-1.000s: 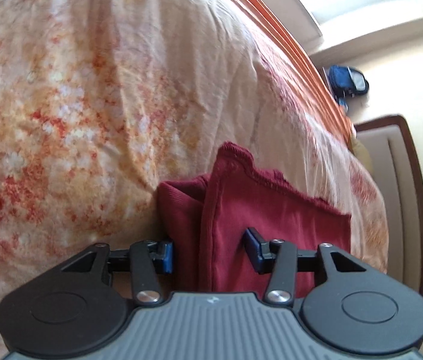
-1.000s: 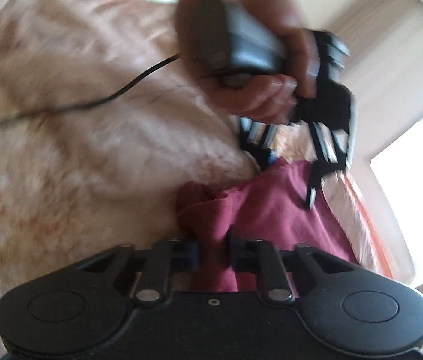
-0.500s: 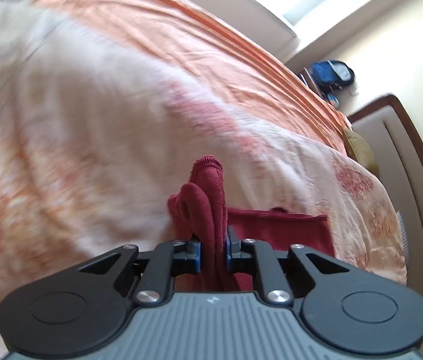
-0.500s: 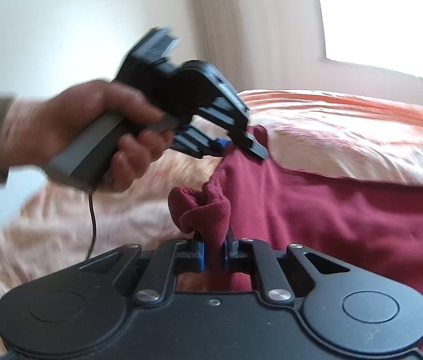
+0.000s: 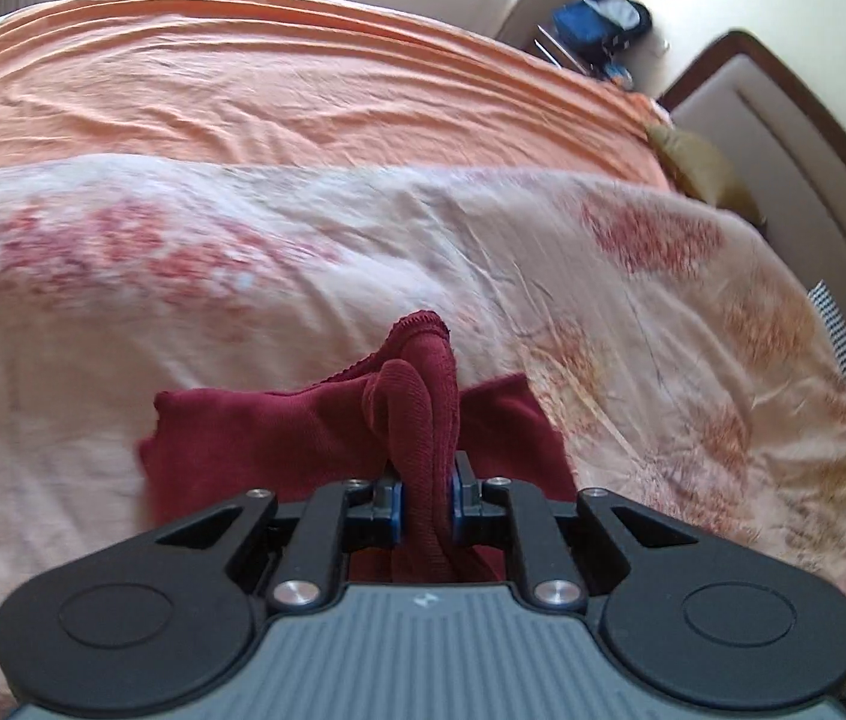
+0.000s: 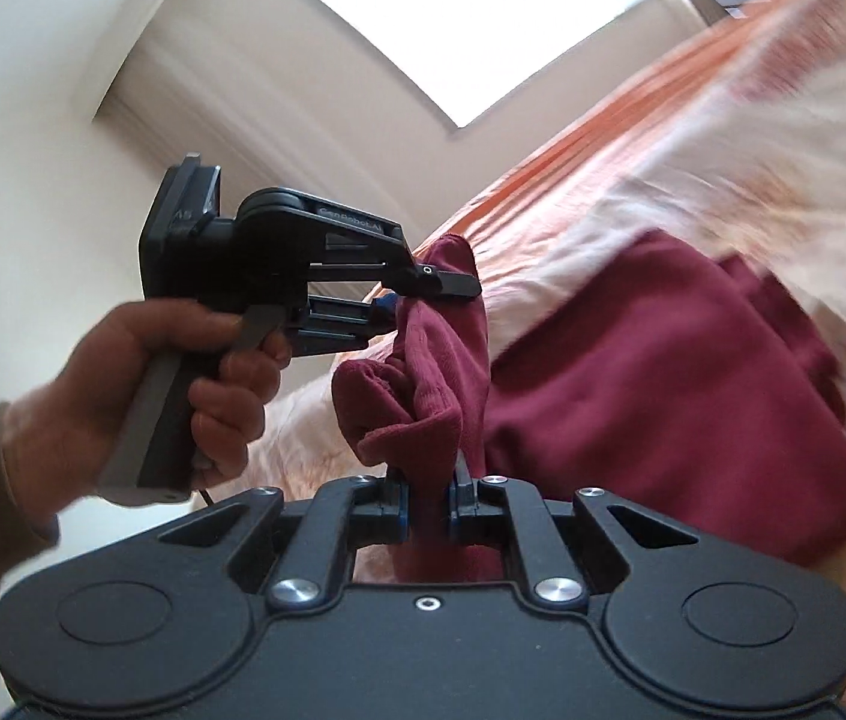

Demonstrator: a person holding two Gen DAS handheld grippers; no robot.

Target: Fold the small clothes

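A: Holding one edge, each claw pinches the cloth [image 5: 423,420]: left claw [image 5: 426,507], right claw [image 6: 428,501]. The rest lies on the bed [image 5: 243,252].

B: So the fold is only begun; laying over and flattening are left.

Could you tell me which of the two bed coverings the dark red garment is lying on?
The dark red garment lies on the pale floral quilt, the nearer covering with reddish blotches. The plain orange sheet behind it carries no garment.
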